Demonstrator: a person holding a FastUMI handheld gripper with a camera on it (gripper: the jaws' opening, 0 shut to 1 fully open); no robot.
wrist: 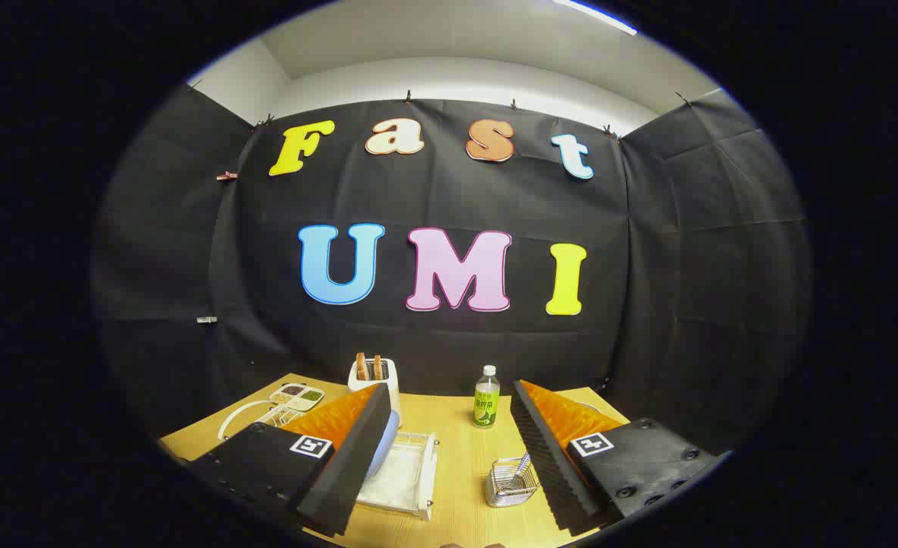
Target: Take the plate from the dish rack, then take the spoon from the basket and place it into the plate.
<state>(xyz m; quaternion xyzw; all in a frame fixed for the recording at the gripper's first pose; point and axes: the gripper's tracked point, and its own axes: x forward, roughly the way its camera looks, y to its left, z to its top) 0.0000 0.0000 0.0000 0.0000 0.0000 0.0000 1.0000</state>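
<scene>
Below and ahead of the gripper (449, 457), on the wooden table (456, 426), sit the task's things. Fingers spread wide, nothing between them, touching nothing.

Plate (388, 445): pale blue, standing on edge in the white dish rack (403, 476), just ahead of the left finger (354, 457) and partly hidden behind it. Its face seems to be turned sideways, so the rim runs roughly fore-and-aft from the fingers; hard to be sure with most of it covered. The rack lies to the left of the gap's middle, so the coming move looks like a shift left and down to bring the plate's rim between the fingers.

Spoon (523, 464): in the small wire basket (508, 487), handle sticking up and leaning away to the right, just inside the right finger (544, 449). Basket and rack are near each other with bare table between.

Judgement: plate not yet taken, the task stands at its first step; the gripper is high and looking mostly at the wall, so it needs to pitch down before any grasp. A thin upright rim will want the fingers square across it, or it may slip or tip in the rack.

Other things beyond the fingers: green-labelled bottle (486, 396) between the fingertips, white toaster (377, 377) with two slices in it, sectioned dish (297, 394) farther left.
</scene>
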